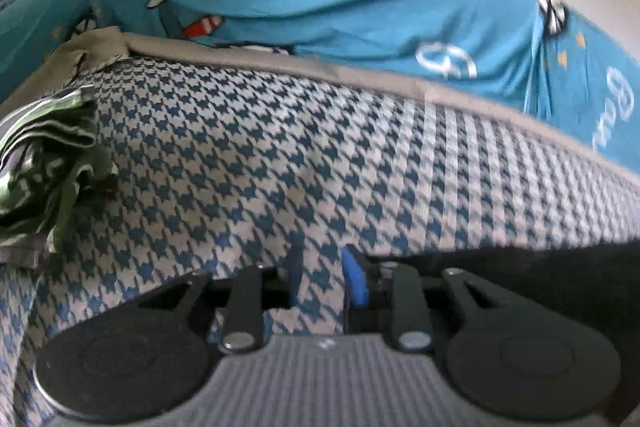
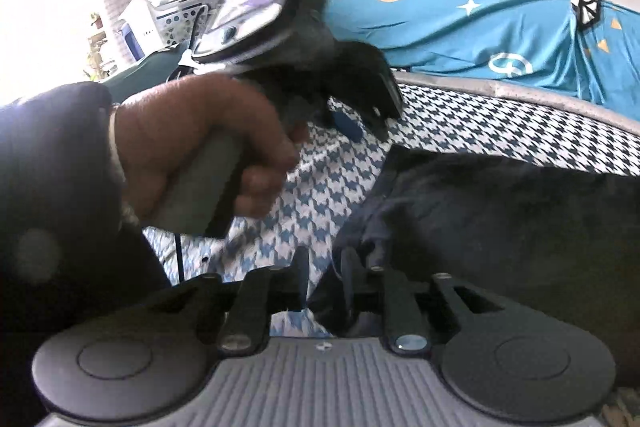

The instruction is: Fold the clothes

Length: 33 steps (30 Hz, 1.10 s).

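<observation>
We list a dark navy garment (image 2: 500, 219) lying crumpled on the houndstooth bedcover (image 2: 312, 195), directly ahead of the right hand-held gripper (image 2: 325, 277), its near edge reaching in between the fingers; these stand slightly apart, and we cannot tell whether they pinch the cloth. In the left wrist view the same garment (image 1: 560, 267) shows as a dark mass at right, beside the left hand-held gripper (image 1: 324, 279), whose blue-padded fingers stand slightly apart over bare bedcover (image 1: 280, 155) with nothing between them. We note a green patterned cloth (image 1: 52, 171) bunched at the left. Beyond lies a teal sheet (image 1: 360, 7) printed with stars and rockets; its white lettering is too blurred to read. The person's left hand (image 2: 200, 147) grips the handle.
</observation>
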### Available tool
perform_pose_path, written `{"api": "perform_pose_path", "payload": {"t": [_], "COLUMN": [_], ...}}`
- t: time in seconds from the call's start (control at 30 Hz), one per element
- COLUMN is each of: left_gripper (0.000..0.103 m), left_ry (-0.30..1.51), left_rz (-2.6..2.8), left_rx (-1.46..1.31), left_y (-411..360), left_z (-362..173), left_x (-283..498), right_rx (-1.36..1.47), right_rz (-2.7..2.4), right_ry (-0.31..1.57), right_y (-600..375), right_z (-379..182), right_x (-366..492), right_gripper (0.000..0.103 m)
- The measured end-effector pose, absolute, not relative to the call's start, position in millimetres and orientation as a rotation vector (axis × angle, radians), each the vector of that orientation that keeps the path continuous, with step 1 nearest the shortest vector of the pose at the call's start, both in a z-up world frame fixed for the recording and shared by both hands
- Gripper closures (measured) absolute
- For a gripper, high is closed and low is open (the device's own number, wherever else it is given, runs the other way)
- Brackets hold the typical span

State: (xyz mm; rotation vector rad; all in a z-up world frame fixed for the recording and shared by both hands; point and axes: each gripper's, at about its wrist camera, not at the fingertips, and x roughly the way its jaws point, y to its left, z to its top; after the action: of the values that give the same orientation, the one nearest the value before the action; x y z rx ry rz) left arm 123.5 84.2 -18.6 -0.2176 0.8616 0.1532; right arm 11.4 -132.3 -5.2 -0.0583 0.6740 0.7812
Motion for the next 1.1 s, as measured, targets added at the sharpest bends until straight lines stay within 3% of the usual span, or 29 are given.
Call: {"api": "perform_pose_path", "payload": {"t": [0.07,0.27,0.4,0.57,1.1], "left_gripper": [0.065,0.050,0.049,0.039,0.038], "left_ry": [0.843,0.853,0.894,0.891,0.864], "left_rz": [0.129,0.002,-0.057,-0.062,-0.064], "left_rx": [-0.240,-0.268,-0.265,-0.276,-0.289], "left_y": [83.8,68.7,59.2,61.4,67.5], "left_z": [-15.7,-16.0,-21.9,-22.0,-15.5], "left_x": [121.1,116.4,115.2,113.6,109.6], "right_rx": [-0.054,-0.030,-0.013,-0.080,-0.227], "right_rz": [0.739,0.535,0.519,0.666,0.715], "right_ry": [0.669,0.661,0.688,0.657,0.671], "right_y": [-142.6,-180.0,-186.1,-166.3,-127.4], "right_z": [-4.1,-6.0,-9.5,-4.0,-33.6], "right_x": [10.7,16.8,20.3,-2.3,-9.2], "right_gripper": [0.084,0.084,0.084,0.084,0.084]}}
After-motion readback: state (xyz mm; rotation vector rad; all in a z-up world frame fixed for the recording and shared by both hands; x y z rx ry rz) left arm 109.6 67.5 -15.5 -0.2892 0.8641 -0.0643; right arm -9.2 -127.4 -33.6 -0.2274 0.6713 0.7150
